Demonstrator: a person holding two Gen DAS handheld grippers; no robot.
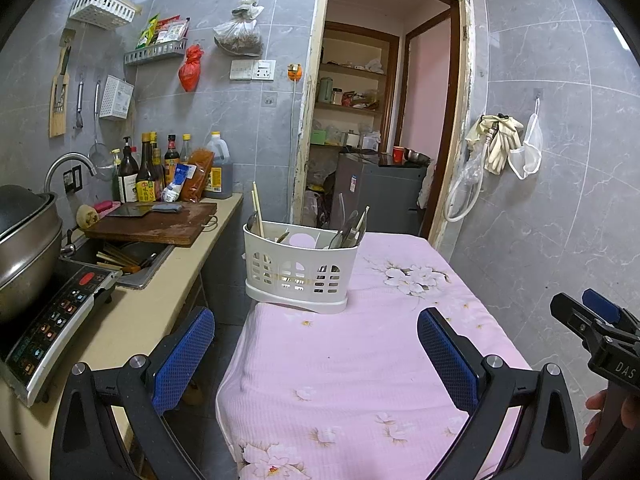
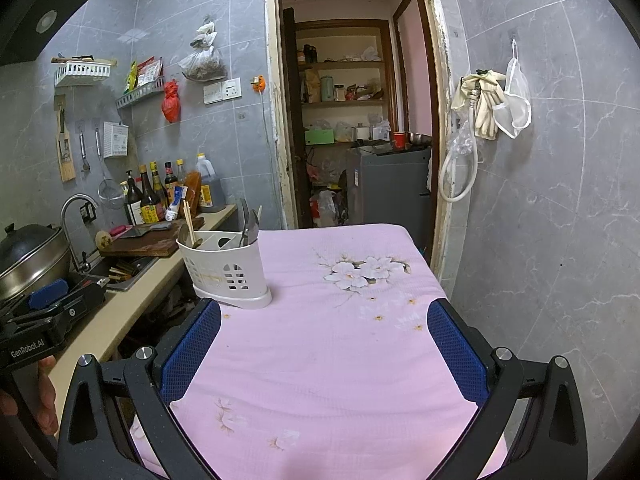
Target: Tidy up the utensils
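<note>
A table under a pink flowered cloth [image 1: 360, 360] fills the middle of this small kitchen, its bare fabric running from the doorway end toward the person holding the tools. Along its left runs the beige counter [image 1: 160, 300], carrying a dark wooden chopping board [image 1: 152, 226], a sink [image 1: 124, 260] with loose chopsticks and utensils lying in it, and an induction hob [image 1: 52, 332] under a big steel wok.

At the far left corner of the cloth stands the white slotted utensil caddy [image 1: 300, 272], upright, its base just overhanging the table's edge. A pair of wooden chopsticks [image 1: 258, 208] leans out of its left compartment; metal spoons [image 1: 352, 228] cluster in the right one, and the middle looks nearly empty.

The left gripper [image 1: 316, 354] hovers low over the near cloth, tongs spread wide with nothing between them. The right gripper [image 2: 324, 350] does the same beside it, equally wide and empty, well short of the caddy.

The sorting itself seems done or not yet begun; no utensil lies loose on the cloth. If more is to be gathered, I'd guess it is the pieces in the sink, which would mean swinging the left tool across to the counter and closing on one thin handle cleanly.
</note>
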